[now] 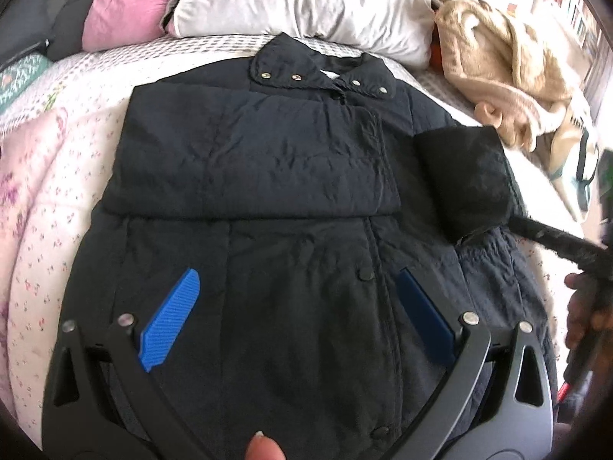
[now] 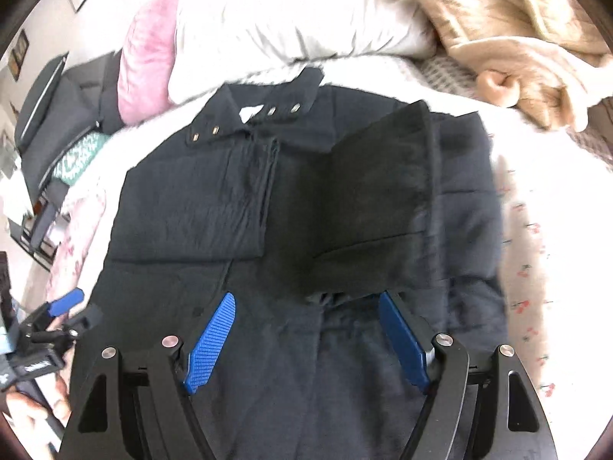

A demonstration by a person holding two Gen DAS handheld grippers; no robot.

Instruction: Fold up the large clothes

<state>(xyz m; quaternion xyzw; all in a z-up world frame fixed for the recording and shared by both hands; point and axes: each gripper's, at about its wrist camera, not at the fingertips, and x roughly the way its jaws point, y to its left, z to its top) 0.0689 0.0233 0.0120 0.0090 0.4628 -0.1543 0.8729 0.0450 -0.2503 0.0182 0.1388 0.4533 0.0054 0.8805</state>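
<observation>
I am looking down at one dark coat [image 1: 291, 199] lying flat on the bed [image 1: 57, 199], collar [image 1: 325, 69] toward the pillows, hem toward me, so its long axis is running away from both grippers. One sleeve [image 1: 249, 153] is lying folded across the chest. The other sleeve [image 2: 367, 207] is resting on the opposite side, its cuff end just ahead of the right gripper [image 2: 306, 341], which I am holding nearest to it; its fingers [image 2: 210, 341] are standing apart with nothing between them. The left gripper [image 1: 295, 318] is hovering over the lower front of the coat, fingers likewise spread and empty. Count: one coat, two sleeves, two grippers, one white pillow [image 1: 299, 0], one pink pillow [image 1: 126, 4], one tan blanket [image 1: 505, 69]. I am judging that the next fold depends on the hem lying nearest both grippers.
</observation>
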